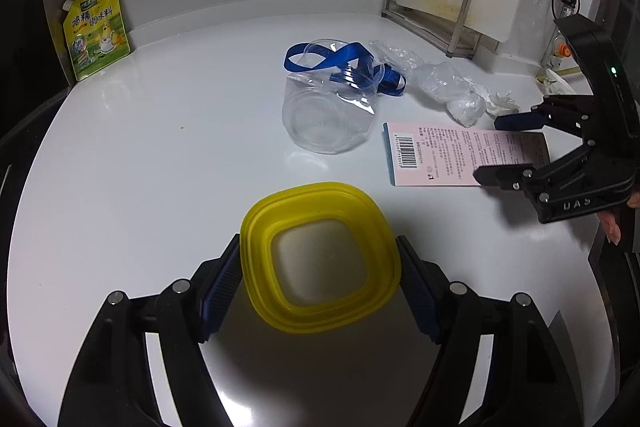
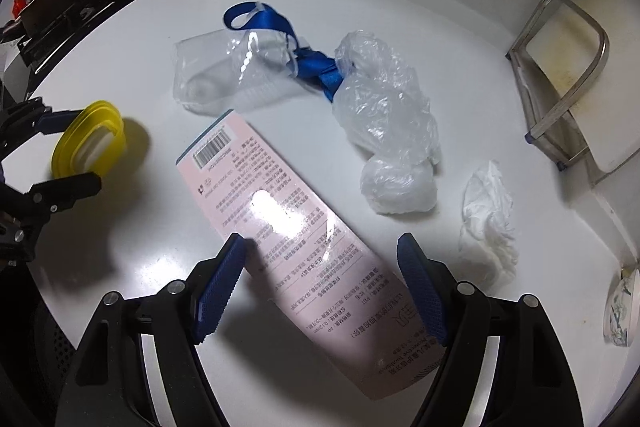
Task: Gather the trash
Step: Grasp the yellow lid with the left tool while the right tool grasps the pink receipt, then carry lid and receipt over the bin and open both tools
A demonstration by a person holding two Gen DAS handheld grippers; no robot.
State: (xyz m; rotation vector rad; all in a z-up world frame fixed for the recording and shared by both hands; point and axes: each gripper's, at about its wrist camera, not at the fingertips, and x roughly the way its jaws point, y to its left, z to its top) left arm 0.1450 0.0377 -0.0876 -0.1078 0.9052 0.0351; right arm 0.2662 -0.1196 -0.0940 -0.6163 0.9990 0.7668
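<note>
We are holding the yellow container (image 1: 320, 257) in the left tool (image 1: 320, 279), its blue pads (image 1: 222, 291) pressing on either side of the rim, so that tool is clamped on it above the white counter (image 1: 140, 155). Over on the right, we are hovering the right tool (image 2: 320, 283) over the pink card (image 2: 280, 211), which is lying flat near the counter's near edge; the fingers are standing wide apart, one on each side of the card, and nothing is gripped between them. We cannot tell whether the fingertips are touching the card. Just beyond the card we are seeing a clear plastic container (image 2: 224, 75) lying on its side with a blue ribbon (image 2: 280, 35) looped over it. Beside those, a crumpled clear plastic bag (image 2: 388, 123) is lying toward the middle of the counter, and a wad of white tissue (image 2: 488, 211) is sitting near the right edge. At the back left corner a yellow-green seasoning pouch (image 1: 96, 27) is leaning against the wall, and a metal rack (image 1: 432, 3) is standing at the back right corner.
</note>
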